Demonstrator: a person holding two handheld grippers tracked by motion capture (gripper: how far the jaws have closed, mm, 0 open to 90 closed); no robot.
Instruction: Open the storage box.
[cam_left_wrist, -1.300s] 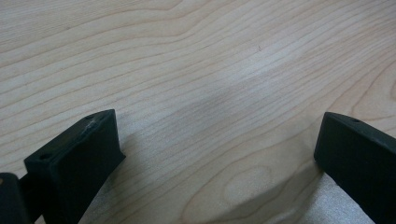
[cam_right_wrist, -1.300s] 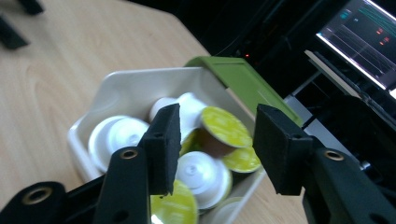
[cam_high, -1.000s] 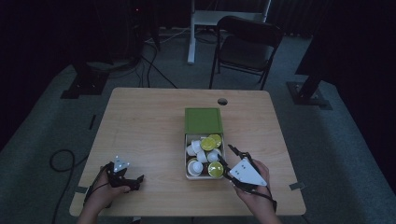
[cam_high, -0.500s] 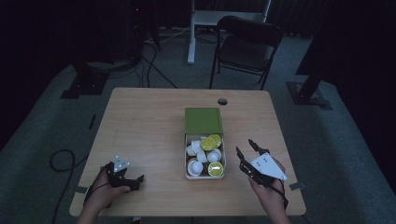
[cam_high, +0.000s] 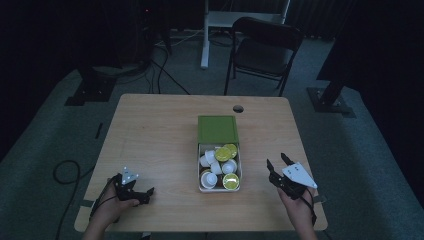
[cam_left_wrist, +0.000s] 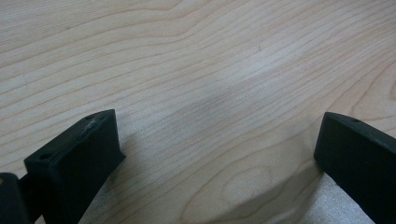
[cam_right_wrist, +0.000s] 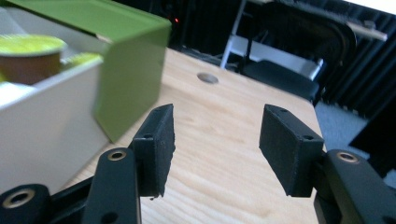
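The box of coffee capsules (cam_high: 219, 167) sits at the table's (cam_high: 160, 130) middle in the high view, its green lid (cam_high: 217, 129) slid toward the far side. The right gripper (cam_high: 277, 164) lies just right of it, apart from it, jaws having just been opening with nothing between them. The left gripper (cam_high: 142, 192) rests at the near left corner.

In the left gripper view, its jaws stand wide over bare wood (cam_left_wrist: 210, 84).

In the right gripper view, the spread gripper (cam_right_wrist: 215, 140) points past the box (cam_right_wrist: 51, 121), where a yellow-lidded capsule (cam_right_wrist: 30, 51) shows.
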